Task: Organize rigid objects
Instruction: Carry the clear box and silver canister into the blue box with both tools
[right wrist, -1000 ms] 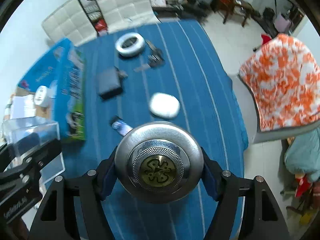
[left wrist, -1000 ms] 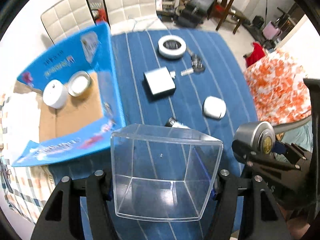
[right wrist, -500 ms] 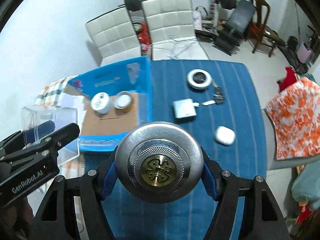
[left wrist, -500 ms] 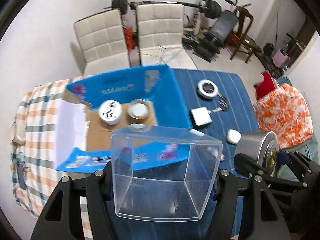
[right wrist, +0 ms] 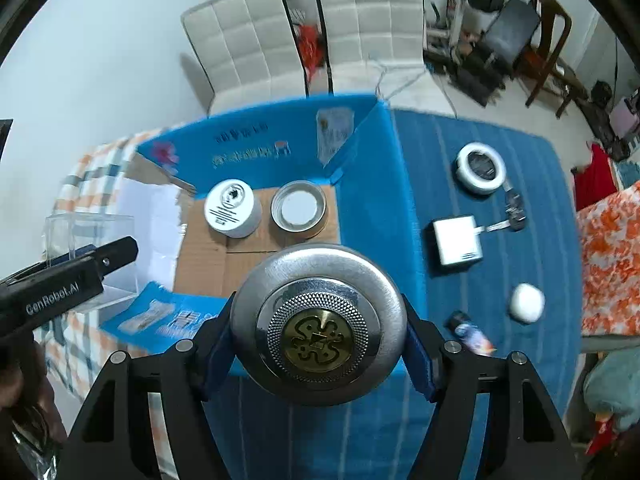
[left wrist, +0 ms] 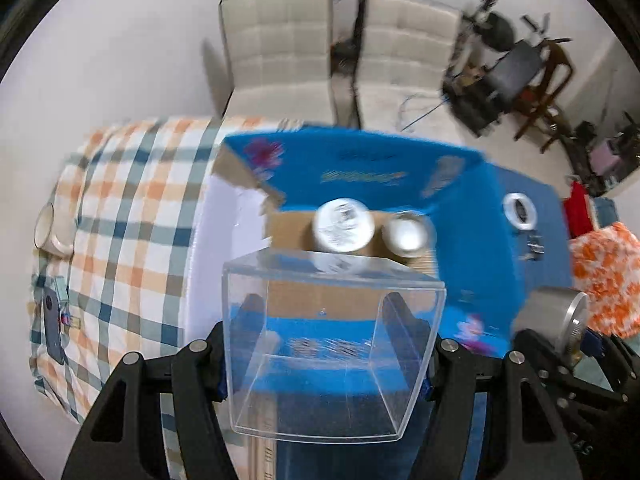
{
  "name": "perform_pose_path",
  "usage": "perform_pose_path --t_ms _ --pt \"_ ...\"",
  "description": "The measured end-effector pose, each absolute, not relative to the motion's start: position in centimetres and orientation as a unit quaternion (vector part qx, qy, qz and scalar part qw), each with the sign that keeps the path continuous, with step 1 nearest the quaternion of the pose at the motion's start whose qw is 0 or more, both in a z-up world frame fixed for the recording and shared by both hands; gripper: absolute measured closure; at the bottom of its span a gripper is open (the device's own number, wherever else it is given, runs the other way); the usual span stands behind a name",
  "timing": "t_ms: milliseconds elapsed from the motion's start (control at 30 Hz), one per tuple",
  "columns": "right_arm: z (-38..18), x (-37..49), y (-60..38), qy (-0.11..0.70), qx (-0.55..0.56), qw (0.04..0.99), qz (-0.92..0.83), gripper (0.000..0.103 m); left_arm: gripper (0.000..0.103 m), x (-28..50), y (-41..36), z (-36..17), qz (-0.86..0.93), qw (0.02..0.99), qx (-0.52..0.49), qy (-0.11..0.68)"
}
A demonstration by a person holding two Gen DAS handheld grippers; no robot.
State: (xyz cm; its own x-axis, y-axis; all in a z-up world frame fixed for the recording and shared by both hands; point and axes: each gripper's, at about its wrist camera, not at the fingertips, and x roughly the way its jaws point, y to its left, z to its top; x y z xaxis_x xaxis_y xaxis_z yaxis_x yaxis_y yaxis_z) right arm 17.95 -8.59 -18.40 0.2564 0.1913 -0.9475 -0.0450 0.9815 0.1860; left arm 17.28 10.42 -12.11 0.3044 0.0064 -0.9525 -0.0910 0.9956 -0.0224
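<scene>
My left gripper (left wrist: 326, 354) is shut on a clear plastic box (left wrist: 332, 344) and holds it above the near side of an open blue cardboard box (left wrist: 360, 168). My right gripper (right wrist: 320, 328) is shut on a round silver tin (right wrist: 319, 324) with a brass emblem, held above the blue box's (right wrist: 368, 200) near right corner. Inside the blue box stand a white jar (right wrist: 232, 208) and an open silver tin (right wrist: 298, 208). The clear plastic box also shows at the left of the right wrist view (right wrist: 92, 256).
On the blue striped cloth (right wrist: 520, 280) to the right lie a white ring-shaped device (right wrist: 480, 168), keys (right wrist: 514, 210), a white square box (right wrist: 456, 242), a white oval case (right wrist: 526, 303) and a small dark tube (right wrist: 470, 332). A checked cloth (left wrist: 120, 216) with a phone (left wrist: 54, 328) lies left.
Both grippers have risen and swung left, from over the blue cloth to over the blue cardboard box. Each still holds its object.
</scene>
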Motion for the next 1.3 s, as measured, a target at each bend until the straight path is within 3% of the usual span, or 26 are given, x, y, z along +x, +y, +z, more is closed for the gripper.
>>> perform_pose_path --t_ms 433,1100,1200,1300 --pt "-26.4 23.9 -4.5 0.66 0.035 0.75 0.031 0.03 0.04 25.5 13.8 -21.9 0.033 0.75 -0.007 0.66" --pt "-30.9 25.8 -4.5 0.701 0.05 0.711 0.035 0.028 0.04 28.8 13.5 -24.5 0.022 0.721 0.012 0.693" --pt "-30.1 25.9 -4.7 0.691 0.034 0.721 0.036 0.019 0.04 28.5 13.6 -24.8 0.024 0.711 0.003 0.703" --pt "-29.4 26.2 -4.7 0.686 0.032 0.726 0.044 0.016 0.036 28.3 13.6 -24.6 0.025 0.712 -0.002 0.702"
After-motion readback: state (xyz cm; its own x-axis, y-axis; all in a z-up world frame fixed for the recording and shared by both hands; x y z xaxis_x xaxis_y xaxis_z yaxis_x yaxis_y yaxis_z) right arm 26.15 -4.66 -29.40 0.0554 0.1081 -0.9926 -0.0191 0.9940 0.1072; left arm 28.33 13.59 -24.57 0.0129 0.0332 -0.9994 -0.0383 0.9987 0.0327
